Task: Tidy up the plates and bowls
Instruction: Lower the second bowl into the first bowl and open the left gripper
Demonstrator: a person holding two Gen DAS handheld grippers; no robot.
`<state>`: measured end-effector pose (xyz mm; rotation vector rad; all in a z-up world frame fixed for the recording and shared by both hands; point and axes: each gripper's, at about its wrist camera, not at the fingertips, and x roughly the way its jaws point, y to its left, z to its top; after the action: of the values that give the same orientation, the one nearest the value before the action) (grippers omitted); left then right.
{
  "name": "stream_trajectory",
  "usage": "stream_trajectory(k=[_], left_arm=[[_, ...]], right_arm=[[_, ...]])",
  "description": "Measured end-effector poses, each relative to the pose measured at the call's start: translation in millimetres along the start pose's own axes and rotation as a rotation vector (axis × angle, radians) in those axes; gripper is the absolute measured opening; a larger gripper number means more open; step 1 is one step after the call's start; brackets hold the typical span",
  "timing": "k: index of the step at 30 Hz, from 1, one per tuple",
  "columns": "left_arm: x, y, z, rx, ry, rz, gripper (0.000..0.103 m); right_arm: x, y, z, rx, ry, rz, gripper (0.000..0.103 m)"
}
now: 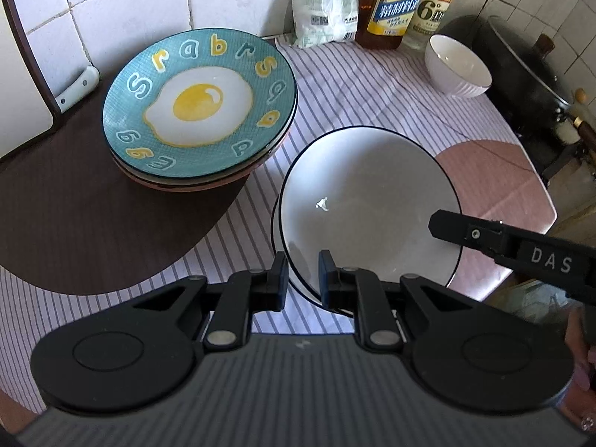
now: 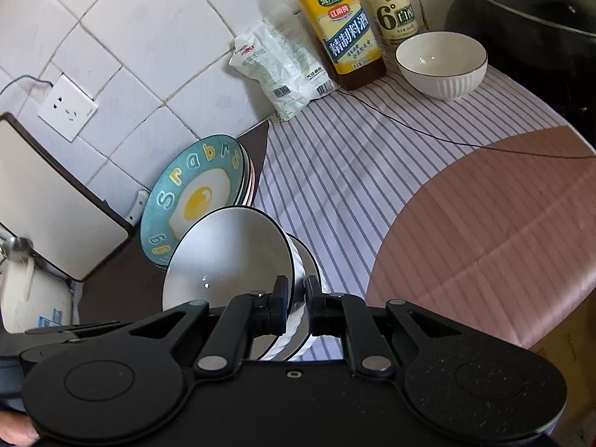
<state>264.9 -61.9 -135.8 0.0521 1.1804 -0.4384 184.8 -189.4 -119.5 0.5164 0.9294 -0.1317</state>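
A white bowl [image 1: 365, 201] with a dark rim is nested in a second, ribbed white bowl [image 2: 298, 320] over the striped cloth. My left gripper [image 1: 302, 272] is shut on the near rim of the nested bowls. My right gripper [image 2: 297, 290] is shut on their opposite rim, and its fingers [image 1: 447, 223] come in from the right in the left wrist view. In the right wrist view the upper bowl [image 2: 223, 257] looks tilted. Whether the bowls touch the cloth I cannot tell. A stack of plates topped by a teal fried-egg plate [image 1: 197, 100] [image 2: 197, 197] stands just left of them. Another white bowl [image 1: 458, 65] [image 2: 441, 63] sits at the back right.
A white bag [image 1: 322, 3], a yellow-labelled bottle [image 1: 395, 0] and a clear bottle [image 1: 434, 7] line the tiled back wall. A black lidded wok [image 1: 529, 70] stands at the far right. A cutting board [image 2: 56, 201] leans at the left, with a white pot [image 2: 33, 298] below it.
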Motion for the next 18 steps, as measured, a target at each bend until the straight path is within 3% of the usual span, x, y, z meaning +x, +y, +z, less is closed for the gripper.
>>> stream_trajectory(k=[18], left_arm=[[11.9,-8.8,3.1,0.04,0.035,0.105,0.015]], right_arm=[[13.8,10.0,-9.7,-0.134,-0.003,-0.056,0.013]])
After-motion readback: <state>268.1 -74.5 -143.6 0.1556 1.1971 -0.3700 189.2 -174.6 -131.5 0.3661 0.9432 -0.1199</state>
